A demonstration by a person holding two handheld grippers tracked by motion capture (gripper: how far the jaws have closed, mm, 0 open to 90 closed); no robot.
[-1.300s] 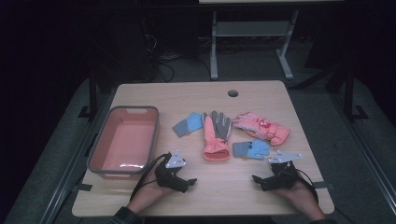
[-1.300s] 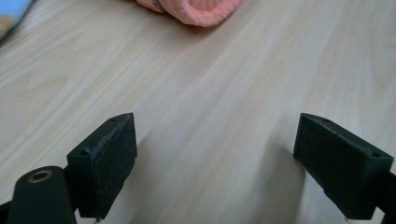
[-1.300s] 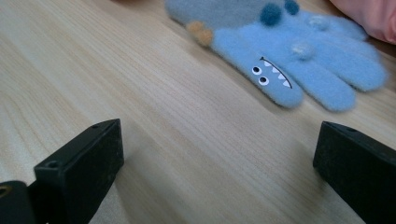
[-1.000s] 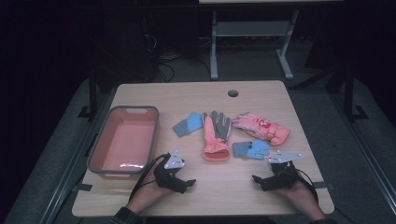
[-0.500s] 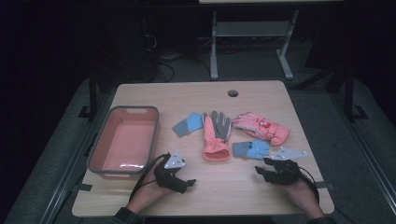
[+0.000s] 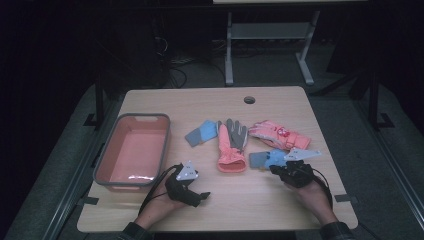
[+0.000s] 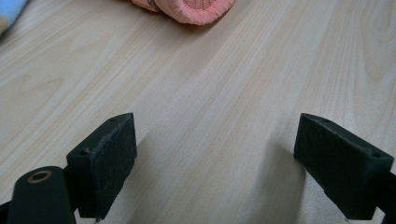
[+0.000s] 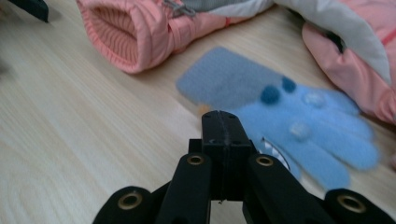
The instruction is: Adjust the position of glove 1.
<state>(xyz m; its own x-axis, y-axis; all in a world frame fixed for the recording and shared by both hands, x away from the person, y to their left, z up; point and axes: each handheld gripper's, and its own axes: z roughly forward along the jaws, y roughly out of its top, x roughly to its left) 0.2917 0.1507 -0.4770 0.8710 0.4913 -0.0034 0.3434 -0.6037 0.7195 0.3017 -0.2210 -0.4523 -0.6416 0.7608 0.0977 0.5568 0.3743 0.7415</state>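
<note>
Near edge: two forearms come in from the bottom of the high view, each hand holding a black two-jaw gripper over a pale wood-grain table (image 6: pixel 250 200).
Left gripper (image 6: pixel 199 196): rests low on the bare wood near the front edge, jaws spread wide with nothing between them.
Right gripper (image 6: pixel 278 170): its jaws have just been closing and now stand pressed together with nothing between them, the tips just in front of the small light-blue fleece glove (image 8: pixel 303 121).
Blue glove by the right gripper: lies flat on the table, grey-blue cuff towards the middle, fingers towards the right edge.
Middle of the table: a coral-pink glove with a grey palm (image 6: pixel 232 145) lies lengthwise, ribbed cuff nearest the person; a second small blue glove (image 6: pixel 201 133) is just to its left; a pink padded ski glove (image 6: pixel 279 134) lies to its right, behind the first blue glove.
Container: a coral-pink rectangular plastic basin with a grey rim (image 6: pixel 100 167) sits at the table's left, with nothing inside.
Far table: a round cable hole (image 6: pixel 249 99) near the back edge.
Room: dark, with grey floor, cables and a white metal stand (image 6: pixel 267 35) behind.
</note>
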